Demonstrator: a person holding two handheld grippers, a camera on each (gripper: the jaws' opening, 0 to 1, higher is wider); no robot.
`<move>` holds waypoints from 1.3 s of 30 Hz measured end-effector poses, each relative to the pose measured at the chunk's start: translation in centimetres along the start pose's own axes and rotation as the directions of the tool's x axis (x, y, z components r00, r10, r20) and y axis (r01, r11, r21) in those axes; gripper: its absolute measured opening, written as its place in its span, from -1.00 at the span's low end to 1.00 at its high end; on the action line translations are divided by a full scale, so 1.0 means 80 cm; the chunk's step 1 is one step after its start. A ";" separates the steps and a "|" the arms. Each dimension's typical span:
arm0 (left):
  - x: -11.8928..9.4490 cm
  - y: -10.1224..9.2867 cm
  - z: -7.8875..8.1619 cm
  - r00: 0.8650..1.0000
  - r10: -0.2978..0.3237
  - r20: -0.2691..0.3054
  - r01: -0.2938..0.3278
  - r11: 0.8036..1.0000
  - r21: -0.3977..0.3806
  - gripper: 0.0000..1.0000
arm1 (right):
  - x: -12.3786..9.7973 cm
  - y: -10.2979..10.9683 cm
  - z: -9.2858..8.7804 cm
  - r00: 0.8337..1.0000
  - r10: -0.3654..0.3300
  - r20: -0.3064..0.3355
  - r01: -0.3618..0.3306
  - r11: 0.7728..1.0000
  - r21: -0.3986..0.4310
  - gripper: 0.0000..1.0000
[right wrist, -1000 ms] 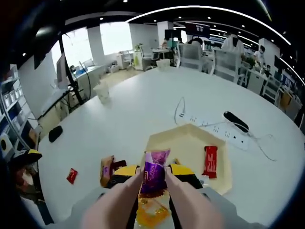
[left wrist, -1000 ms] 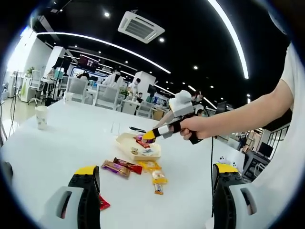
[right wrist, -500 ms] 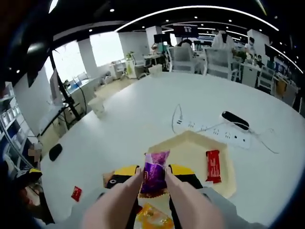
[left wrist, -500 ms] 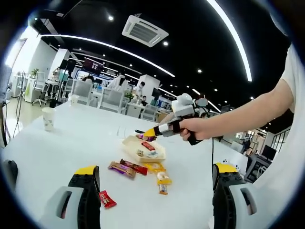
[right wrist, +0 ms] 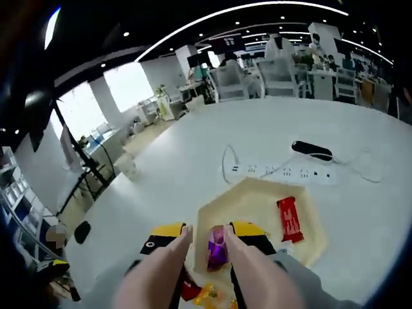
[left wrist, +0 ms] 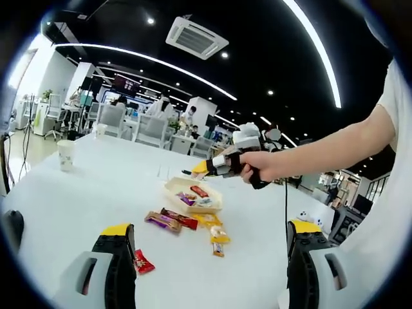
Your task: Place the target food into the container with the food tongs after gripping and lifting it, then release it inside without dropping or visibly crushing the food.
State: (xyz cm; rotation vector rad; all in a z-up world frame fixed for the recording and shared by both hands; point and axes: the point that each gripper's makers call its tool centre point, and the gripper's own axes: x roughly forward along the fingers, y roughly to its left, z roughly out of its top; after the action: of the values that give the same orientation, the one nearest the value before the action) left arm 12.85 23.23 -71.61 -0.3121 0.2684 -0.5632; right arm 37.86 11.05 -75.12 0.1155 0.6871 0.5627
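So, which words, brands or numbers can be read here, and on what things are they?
None can be read.
The snack wrappers on the table have print, too small and blurred to read.
The red packet in the tray: blurred.
The wall screen: unreadable.

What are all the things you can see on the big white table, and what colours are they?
Table: one, white, under everything.
Container: one, pale yellow tray, mid-table.
Purple snack: one, in the tray in the left gripper view; between the tongs' tips in the right gripper view, grip unclear.
Red snack: one, lying in the tray.
Loose snacks: several, brown, red, yellow, beside the tray.
Small red packet: one, near the left gripper.
Paper cup: one, white, far edge.
Power strip: one, white, behind the tray.
Black object: one, behind the strip.
Food tongs: one pair, pinkish.
Left gripper: yellow-tipped jaws, wide apart.
Right gripper: yellow-tipped jaws, squeezing the tongs.
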 end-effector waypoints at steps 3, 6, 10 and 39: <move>0.004 -0.002 0.004 1.000 -0.009 -0.001 0.009 1.000 0.007 0.99 | -0.005 -0.003 -0.006 1.000 -0.001 -0.011 0.001 1.000 -0.020 -0.48; 0.004 -0.006 0.030 0.998 -0.012 0.060 0.012 1.000 -0.007 0.99 | -0.012 -0.011 -0.011 0.999 -0.019 -0.029 0.017 0.998 -0.060 -0.48; 0.006 -0.006 0.034 0.997 -0.023 0.071 0.025 0.999 -0.031 0.99 | -0.020 -0.007 -0.012 1.000 -0.001 -0.018 0.000 0.998 -0.061 -0.48; 0.019 -0.007 0.005 0.998 -0.050 -0.035 0.050 0.999 0.014 0.99 | -0.045 0.009 -0.040 0.999 0.031 -0.027 -0.034 0.992 -0.119 -0.47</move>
State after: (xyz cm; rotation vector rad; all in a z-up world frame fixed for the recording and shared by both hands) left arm 13.94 22.06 -71.27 -0.2955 0.2906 -0.6200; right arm 33.23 9.46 -75.35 0.0077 0.6756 0.6361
